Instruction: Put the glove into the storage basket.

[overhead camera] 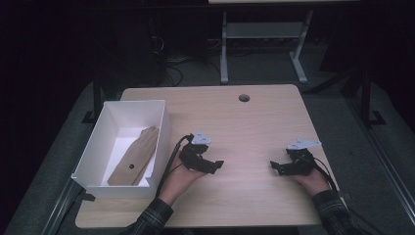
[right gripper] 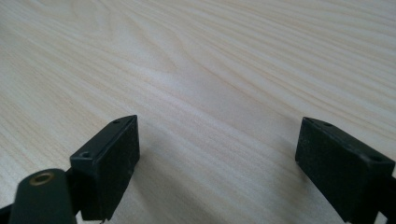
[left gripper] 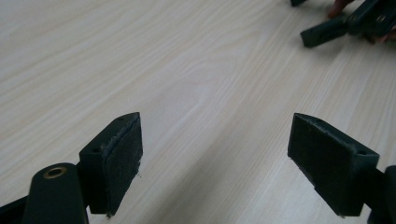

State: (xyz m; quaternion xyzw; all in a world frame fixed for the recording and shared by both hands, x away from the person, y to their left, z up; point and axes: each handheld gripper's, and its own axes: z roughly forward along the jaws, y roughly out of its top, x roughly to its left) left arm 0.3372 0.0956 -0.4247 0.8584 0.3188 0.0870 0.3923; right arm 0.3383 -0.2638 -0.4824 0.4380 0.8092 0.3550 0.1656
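A tan glove [overhead camera: 135, 156] lies flat inside a white open box [overhead camera: 157, 108] at the table's left side. My left gripper [overhead camera: 218, 165] rests low over the wooden table [overhead camera: 254, 122], just right of the box, jaws pointing right and open with nothing between them [left gripper: 215, 154]. My right gripper [overhead camera: 274, 167] sits near the table's right edge, jaws pointing left toward the other one, also open and empty [right gripper: 219, 158]. In the left gripper view the right gripper's jaws [left gripper: 327, 30] show at the top right.
A round cable hole [overhead camera: 243, 98] sits near the table's far edge. Bare wood lies between the two grippers. Beyond the table stand a grey desk frame [overhead camera: 224, 49] and cables on a dark floor.
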